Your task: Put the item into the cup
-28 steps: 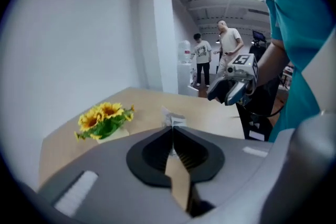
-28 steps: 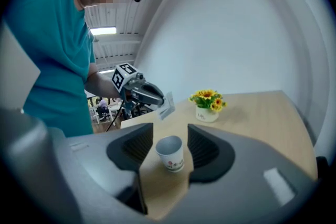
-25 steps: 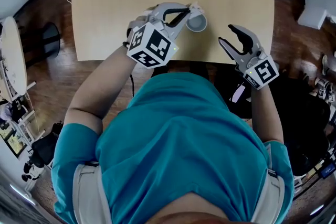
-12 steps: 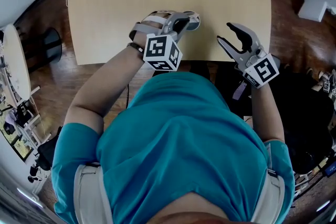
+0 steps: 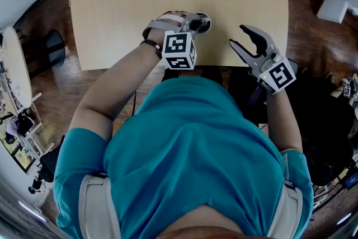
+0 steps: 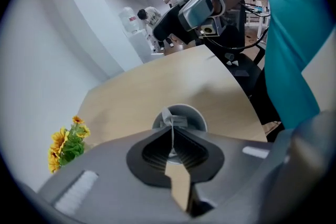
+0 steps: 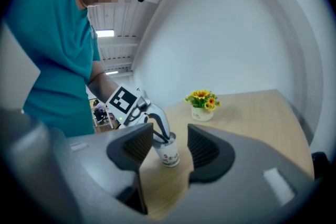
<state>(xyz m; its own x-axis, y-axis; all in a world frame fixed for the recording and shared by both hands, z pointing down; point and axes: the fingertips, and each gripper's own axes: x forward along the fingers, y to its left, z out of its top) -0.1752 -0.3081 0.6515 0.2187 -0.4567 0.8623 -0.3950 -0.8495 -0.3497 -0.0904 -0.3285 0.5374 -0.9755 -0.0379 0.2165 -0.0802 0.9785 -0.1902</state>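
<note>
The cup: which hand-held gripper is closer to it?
Left. The left hand-held gripper reaches into the cup, shut on a small item; the right hand-held gripper sits open beside it, apart.

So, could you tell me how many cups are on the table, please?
1. The cup stands near the table's near edge, under the left gripper, which holds the item at its mouth. Nothing seems to hide another.

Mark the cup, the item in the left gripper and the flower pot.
cup [image 7: 168, 155], right gripper view, printed side wall.
item [image 6: 172, 119], left gripper view, pale end beyond the jaw tips.
flower pot [image 7: 201, 113], right gripper view, white front.
</note>
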